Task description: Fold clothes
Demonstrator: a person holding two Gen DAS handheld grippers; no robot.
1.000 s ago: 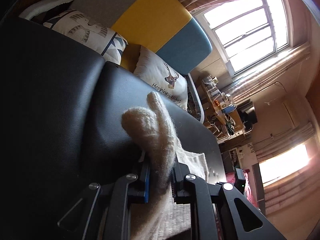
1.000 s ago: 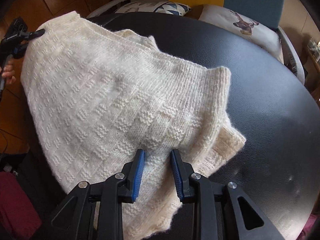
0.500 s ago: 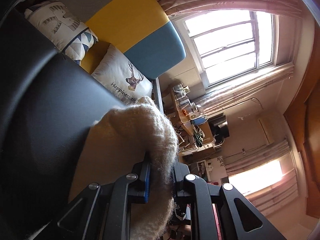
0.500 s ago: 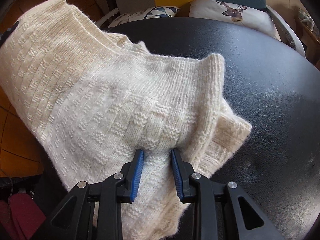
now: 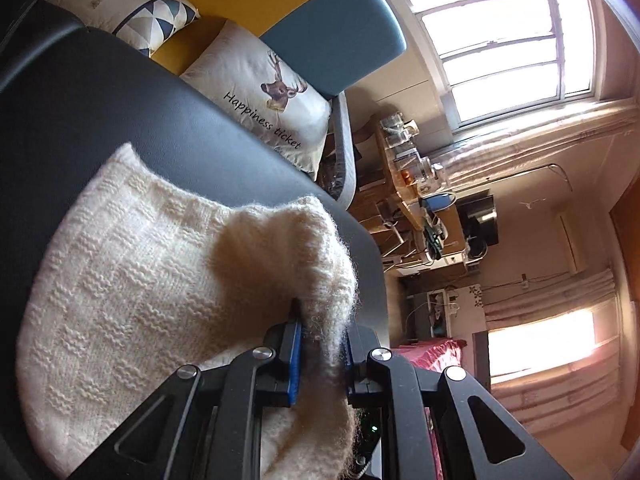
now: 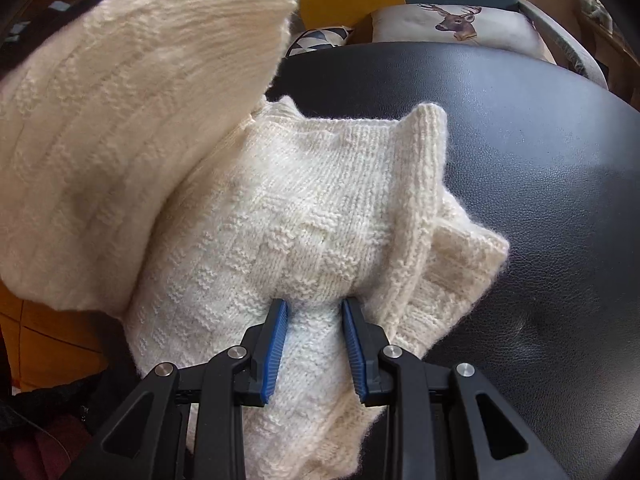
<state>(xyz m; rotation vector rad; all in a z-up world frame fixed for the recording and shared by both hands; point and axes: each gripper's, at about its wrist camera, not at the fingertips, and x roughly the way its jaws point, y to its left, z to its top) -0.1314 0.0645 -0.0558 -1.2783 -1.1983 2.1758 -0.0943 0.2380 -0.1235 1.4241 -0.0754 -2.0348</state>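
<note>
Here, through the left wrist camera, the left gripper point(image 5: 320, 350) is clamped on a bunched edge of a cream knitted sweater point(image 5: 132, 288), the wool pinched between its blue pads point(image 5: 295, 360) and spilling over the jaws. From that grip the knit fans away to the lower left across a black leather table point(image 5: 120, 120), so the lifted edge hangs above cloth that lies flat; beyond the table's far rim sit a deer-print cushion point(image 5: 268, 108), a triangle-patterned cushion point(image 5: 160, 16) and a bright window point(image 5: 492, 36). The gripper points forward and somewhat downward, tilted so the room appears on its side. In the right wrist view, the right gripper point(image 6: 314, 346) is closed on a thick fold of the same sweater point(image 6: 312, 208) at its near edge, angled steeply toward the table point(image 6: 540, 160). The garment lies straight ahead of these jaws, its length running away to the upper left, with a ribbed band point(image 6: 424, 200) standing along its right side. A raised flap point(image 6: 132, 120), seemingly the portion the left gripper carries, arches over the flat layers from the left. The left hand looks the nearer to finishing this fold: its edge probably needs laying rightward over the pinned part while the right hand anchors the near corner.
</note>
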